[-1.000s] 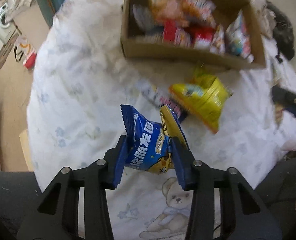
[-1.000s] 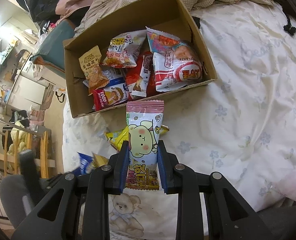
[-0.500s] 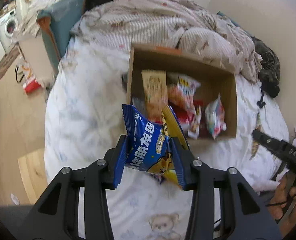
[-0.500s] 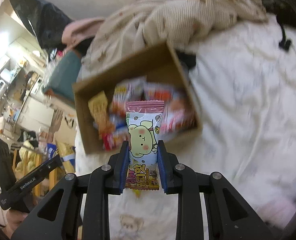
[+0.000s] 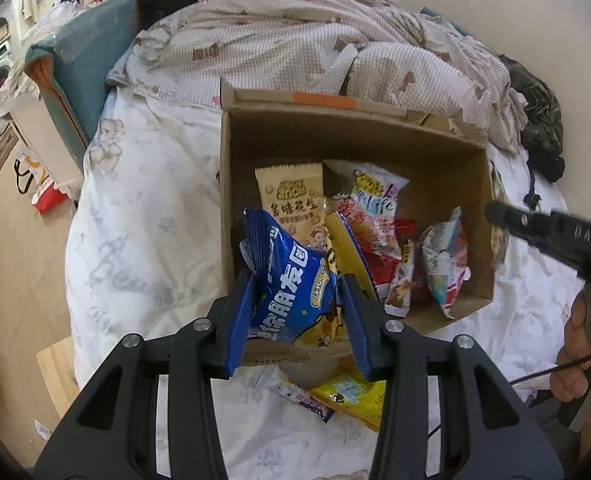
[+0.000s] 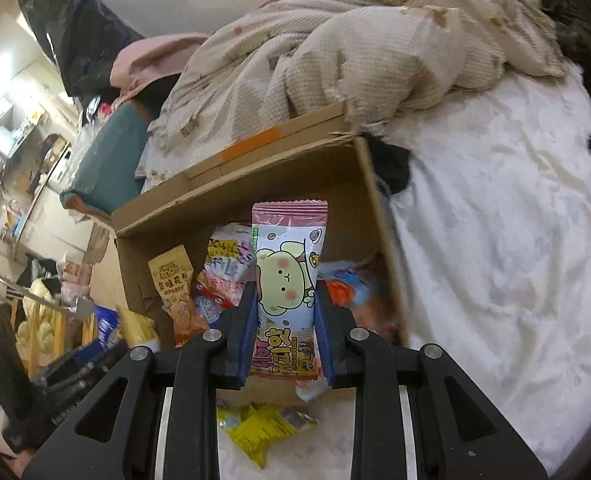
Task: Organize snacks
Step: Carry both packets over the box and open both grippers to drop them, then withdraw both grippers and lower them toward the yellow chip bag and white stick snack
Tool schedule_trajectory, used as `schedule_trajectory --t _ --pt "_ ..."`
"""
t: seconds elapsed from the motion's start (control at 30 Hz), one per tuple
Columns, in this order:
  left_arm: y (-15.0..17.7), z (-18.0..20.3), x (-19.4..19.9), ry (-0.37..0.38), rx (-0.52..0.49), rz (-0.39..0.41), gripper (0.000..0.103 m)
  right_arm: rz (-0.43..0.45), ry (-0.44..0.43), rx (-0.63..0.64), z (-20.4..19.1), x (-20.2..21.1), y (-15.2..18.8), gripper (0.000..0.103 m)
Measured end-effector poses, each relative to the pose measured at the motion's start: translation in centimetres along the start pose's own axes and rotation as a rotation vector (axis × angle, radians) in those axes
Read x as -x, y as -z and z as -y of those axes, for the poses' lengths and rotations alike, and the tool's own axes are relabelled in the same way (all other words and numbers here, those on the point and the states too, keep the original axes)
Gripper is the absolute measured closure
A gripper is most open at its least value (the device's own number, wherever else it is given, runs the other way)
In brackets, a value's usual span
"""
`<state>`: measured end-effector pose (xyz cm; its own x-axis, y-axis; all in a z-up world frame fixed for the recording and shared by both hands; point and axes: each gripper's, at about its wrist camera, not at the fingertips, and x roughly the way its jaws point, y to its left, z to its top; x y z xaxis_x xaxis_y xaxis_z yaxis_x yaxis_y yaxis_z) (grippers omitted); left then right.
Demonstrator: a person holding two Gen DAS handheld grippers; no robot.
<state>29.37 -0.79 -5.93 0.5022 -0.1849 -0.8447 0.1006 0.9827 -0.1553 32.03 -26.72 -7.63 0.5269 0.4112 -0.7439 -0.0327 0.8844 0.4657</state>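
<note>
My left gripper [image 5: 295, 312] is shut on a blue and yellow snack bag [image 5: 291, 280], held over the near wall of a cardboard box [image 5: 227, 184] on the bed. My right gripper [image 6: 285, 328] is shut on a pink snack packet with a bear on it [image 6: 287, 276], held above the same box [image 6: 371, 204]. Several snack packs lie inside, among them a tan peanut pack [image 5: 291, 200]. A yellow bag [image 5: 351, 394] and a purple pack [image 5: 307, 398] lie on the sheet in front of the box. The right gripper's black arm [image 5: 555, 236] and a hand [image 5: 579, 360] show at the right edge.
A crumpled checked quilt [image 5: 295, 40] is heaped behind the box. The white bear-print sheet [image 5: 135, 220] spreads left and right. A teal cushion [image 5: 83, 52] stands at the bed's left; dark clothing [image 5: 539, 120] lies at the right. Wood floor [image 5: 11, 240] drops away on the left.
Both grippers have risen and moved toward the box with their snacks still held. The box now lies right under them, and the yellow bag has slipped below the fingers.
</note>
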Motion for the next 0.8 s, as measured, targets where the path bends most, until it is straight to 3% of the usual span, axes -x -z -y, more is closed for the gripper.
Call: schedule_trajectory --t 0.27,0.33,0.4,0.47,0.53,0.8 --pt "-0.4 0.2 -1.2 0.025 0.009 -0.013 0.062 -0.017 -0.096 -0.047 -0.6 -3.1 -2.4 0.072" --pt "-0.5 0.4 -1.0 0.018 0.001 0.001 0.056 -0.041 -0.119 -0.069 -0.5 -3.7 -2.4 0.071" --pt "-0.7 0.6 -0.9 0.013 -0.003 0.01 0.039 -0.056 -0.122 -0.086 -0.2 -4.0 -2.3 0.064" --pt "-0.7 0.7 -0.8 0.016 0.001 0.014 0.025 -0.05 -0.117 -0.088 0.1 -3.9 -2.3 0.041" --pt "-0.7 0.7 -0.7 0.012 0.001 0.019 0.024 -0.023 -0.11 -0.101 0.6 -3.3 -2.3 0.036" --pt "-0.6 0.8 -0.4 -0.002 0.0 0.036 0.024 -0.003 -0.126 -0.083 0.5 -2.2 -2.3 0.036"
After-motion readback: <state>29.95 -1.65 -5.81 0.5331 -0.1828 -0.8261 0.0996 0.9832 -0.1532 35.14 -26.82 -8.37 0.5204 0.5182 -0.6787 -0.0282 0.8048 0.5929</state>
